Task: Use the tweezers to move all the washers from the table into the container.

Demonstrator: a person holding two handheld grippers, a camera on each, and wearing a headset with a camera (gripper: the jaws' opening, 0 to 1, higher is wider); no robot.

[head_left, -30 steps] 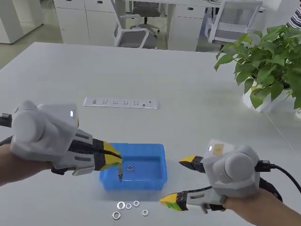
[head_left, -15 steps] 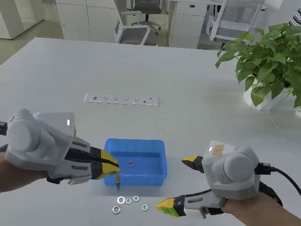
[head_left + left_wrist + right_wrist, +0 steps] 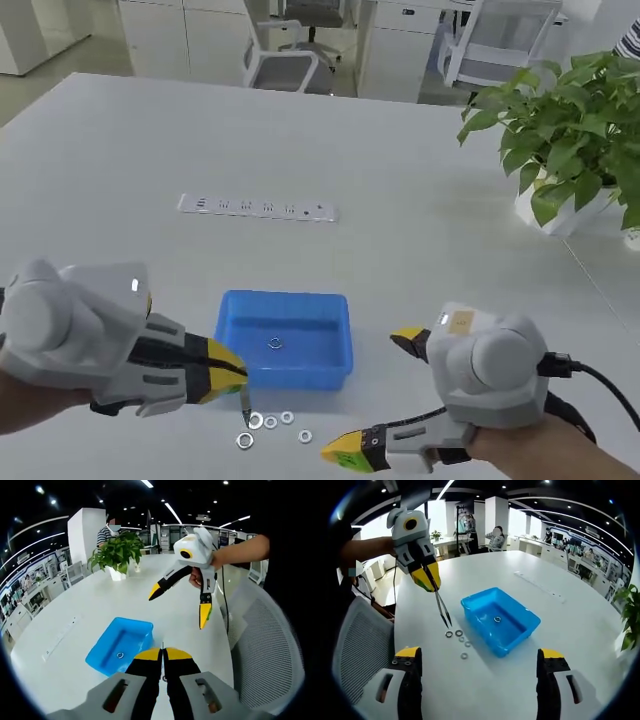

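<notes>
Pinched in my shut left gripper [image 3: 228, 370] is a thin pair of tweezers [image 3: 243, 400], pointing down. Its tips hover just above several loose washers [image 3: 271, 424] on the white table, in front of the blue container [image 3: 283, 376]. One washer [image 3: 275, 345] lies inside the container. My right gripper [image 3: 370, 397] stands wide open to the right of the washers, holding nothing. In the right gripper view, the tweezers [image 3: 441, 607] end beside the washers [image 3: 459, 633], near the container [image 3: 485, 611]. The left gripper view shows the container [image 3: 125, 636] ahead on the left.
A white power strip [image 3: 258, 210] lies farther back on the table. At the right stands a potted plant [image 3: 565, 130]. A mesh chair [image 3: 360, 645] is at the table's near edge. Desks and chairs stand behind the table.
My left gripper has drawn the tweezers back out of the container and down toward the loose washers on the table. The right gripper has dropped slightly toward me.
</notes>
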